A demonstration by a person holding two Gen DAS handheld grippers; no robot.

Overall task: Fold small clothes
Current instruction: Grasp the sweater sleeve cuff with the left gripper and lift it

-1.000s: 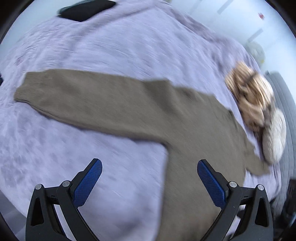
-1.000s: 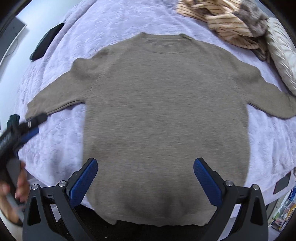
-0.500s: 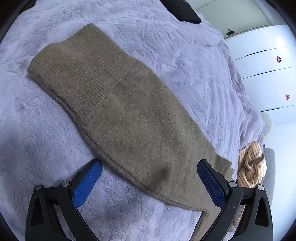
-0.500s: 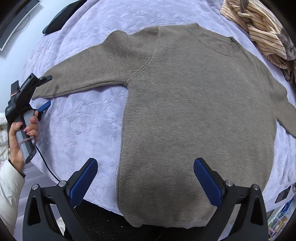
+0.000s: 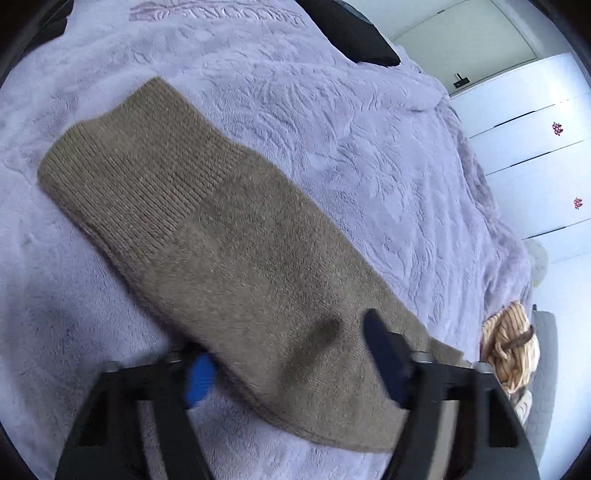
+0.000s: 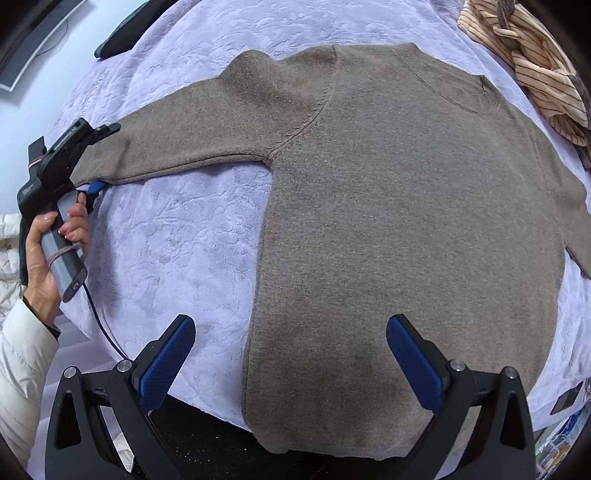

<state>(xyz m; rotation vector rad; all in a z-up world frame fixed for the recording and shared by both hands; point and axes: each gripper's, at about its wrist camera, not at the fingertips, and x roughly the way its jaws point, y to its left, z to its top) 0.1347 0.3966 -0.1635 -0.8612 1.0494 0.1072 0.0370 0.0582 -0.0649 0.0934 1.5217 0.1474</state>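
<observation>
A taupe knitted sweater (image 6: 388, 206) lies flat, front down or up cannot be told, on a lavender plush bedspread (image 6: 177, 236), its body filling the middle of the right wrist view and its hem reaching the near edge of the bed, where it hangs slightly over a dark gap. One sleeve (image 5: 207, 236) stretches out sideways toward the bed's side edge, with open bedspread on both sides of it. A striped beige garment (image 6: 532, 62) is bunched at the far corner, just beside the sweater's shoulder, and a dark flat object (image 6: 129, 31) sits well apart near the far side. The left gripper (image 5: 284, 365), held in the person's hand (image 6: 55, 240) with a white sleeve (image 6: 22, 373), straddles the sleeve partway along, its jaws half narrowed around the cloth; whether the pads press it cannot be told. The right gripper (image 6: 291, 354) hovers above the hem with its jaws spread wide and nothing between them. Compared with half a second ago, the left jaws have just been closing in on the sleeve, which lies where it did, and the right gripper is wide as before.
</observation>
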